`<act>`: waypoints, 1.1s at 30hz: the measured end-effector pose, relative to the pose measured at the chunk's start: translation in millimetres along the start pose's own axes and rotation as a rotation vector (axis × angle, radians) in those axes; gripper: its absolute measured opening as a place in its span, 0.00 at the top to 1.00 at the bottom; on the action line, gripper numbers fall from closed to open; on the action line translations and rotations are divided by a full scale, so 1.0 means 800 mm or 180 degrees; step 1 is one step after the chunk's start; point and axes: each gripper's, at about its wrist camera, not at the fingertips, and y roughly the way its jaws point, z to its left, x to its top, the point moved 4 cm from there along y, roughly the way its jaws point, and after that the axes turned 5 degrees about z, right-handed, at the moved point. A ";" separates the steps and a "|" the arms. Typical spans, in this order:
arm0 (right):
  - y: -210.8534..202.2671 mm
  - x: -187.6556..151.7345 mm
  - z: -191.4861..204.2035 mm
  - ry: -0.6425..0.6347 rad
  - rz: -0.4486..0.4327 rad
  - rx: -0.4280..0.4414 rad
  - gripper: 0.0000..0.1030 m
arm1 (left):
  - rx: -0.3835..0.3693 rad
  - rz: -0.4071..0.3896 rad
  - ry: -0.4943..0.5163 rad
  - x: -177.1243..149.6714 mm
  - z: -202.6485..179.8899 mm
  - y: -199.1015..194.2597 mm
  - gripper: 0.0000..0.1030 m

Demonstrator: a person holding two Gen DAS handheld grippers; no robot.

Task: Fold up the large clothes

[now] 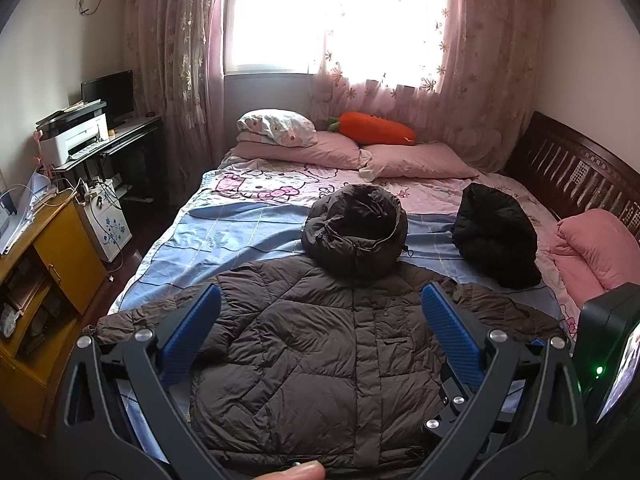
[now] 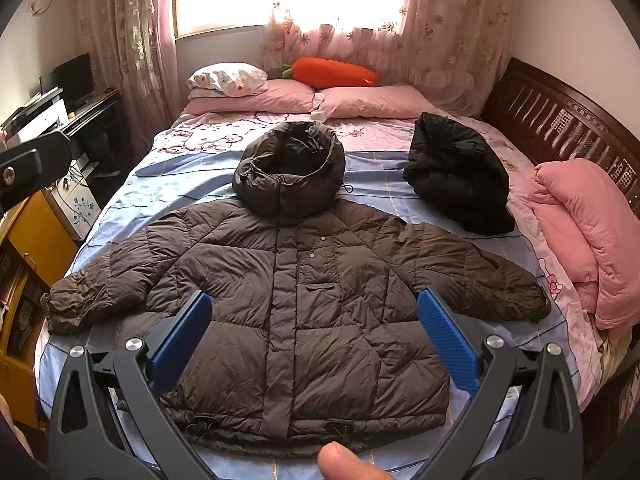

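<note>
Right wrist: jacket (image 2: 304, 300) beyond gripper (image 2: 314, 300).

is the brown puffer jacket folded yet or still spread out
Spread out. The brown puffer jacket lies flat, front up, on the bed, both sleeves stretched sideways and hood extended above the collar. No part is folded over.

The jacket (image 2: 296, 292) lies spread flat on the bed (image 2: 168, 168), sleeves out to either side, hood (image 2: 290, 172) toward the pillows (image 2: 360, 104); a second jacket (image 2: 458, 176) sits bunched to its right, apart from it; a folded quilt (image 2: 588, 240) lies further right by the headboard (image 2: 560, 116); a carrot plush (image 2: 334, 72) rests behind the pillows; a desk (image 1: 132, 128) stands left of the bed.
</note>
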 end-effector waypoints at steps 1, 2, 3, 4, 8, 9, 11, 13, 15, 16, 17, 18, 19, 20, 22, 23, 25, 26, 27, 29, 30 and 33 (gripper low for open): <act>0.000 0.000 0.000 0.0004 0.0003 -0.0005 0.01 | 0.0000 0.0002 -0.0002 0.001 0.000 0.000 0.02; 0.000 0.000 0.000 0.0006 0.0005 -0.0002 0.01 | 0.0002 0.0004 -0.0004 0.000 0.000 0.000 0.02; 0.000 0.000 0.000 0.0008 0.0008 0.0002 0.01 | 0.0003 0.0005 -0.0002 0.000 0.000 0.000 0.02; 0.000 0.000 0.000 0.0008 0.0006 0.0001 0.01 | 0.0002 0.0003 -0.0003 0.000 0.000 0.000 0.02; 0.000 -0.001 0.000 0.0005 0.0004 0.0000 0.01 | 0.0002 0.0002 -0.0004 0.000 0.000 0.000 0.02; 0.000 -0.001 0.000 0.0002 0.0002 0.0003 0.01 | 0.0003 0.0002 -0.0002 0.000 0.000 0.000 0.02; 0.002 -0.001 0.002 -0.0001 -0.0002 -0.0006 0.01 | 0.0007 0.0001 -0.0005 0.000 0.000 0.000 0.02; 0.002 -0.001 0.001 0.0002 0.0004 -0.0005 0.01 | 0.0009 0.0003 -0.0003 -0.001 0.002 -0.001 0.02; 0.003 -0.002 0.003 0.0001 0.0013 -0.0009 0.01 | 0.0009 0.0000 -0.0001 -0.001 0.001 0.000 0.02; 0.003 -0.003 0.005 -0.0006 0.0012 -0.0012 0.01 | 0.0011 -0.0002 0.0000 -0.002 0.002 -0.001 0.02; 0.003 -0.003 0.006 -0.0008 0.0012 -0.0014 0.01 | 0.0012 0.0001 -0.0001 -0.001 0.001 0.000 0.02; 0.001 -0.005 0.007 -0.0011 0.0010 -0.0012 0.01 | 0.0011 0.0004 -0.0002 0.000 0.001 0.000 0.02; 0.002 -0.003 0.006 -0.0012 0.0007 -0.0007 0.01 | 0.0010 0.0004 -0.0001 0.000 0.001 0.000 0.02; 0.002 -0.004 0.007 -0.0016 0.0007 -0.0006 0.01 | 0.0010 0.0004 -0.0001 0.000 0.001 0.000 0.02; 0.002 -0.003 0.006 -0.0009 0.0011 -0.0002 0.01 | 0.0012 0.0004 0.0002 0.001 0.000 0.000 0.02; 0.002 -0.003 0.008 -0.0019 0.0011 0.0003 0.01 | 0.0011 0.0004 0.0005 0.001 0.001 0.000 0.02; 0.002 -0.003 0.008 -0.0020 0.0011 -0.0004 0.01 | 0.0011 0.0004 0.0002 0.001 0.001 0.000 0.02; 0.002 -0.004 0.008 -0.0015 0.0012 0.0003 0.01 | 0.0013 0.0000 0.0007 0.000 0.001 0.000 0.02; 0.002 -0.004 0.008 -0.0013 0.0012 0.0009 0.01 | 0.0014 0.0001 0.0006 -0.001 0.002 0.000 0.02; 0.002 -0.003 0.008 -0.0019 0.0013 0.0002 0.01 | 0.0019 0.0003 0.0002 0.000 0.001 0.000 0.02; 0.002 -0.004 0.009 -0.0019 0.0015 0.0006 0.01 | 0.0023 0.0003 0.0002 -0.001 0.001 0.000 0.02; 0.002 -0.004 0.010 -0.0019 0.0011 0.0000 0.01 | 0.0023 0.0002 0.0005 -0.001 0.001 0.000 0.02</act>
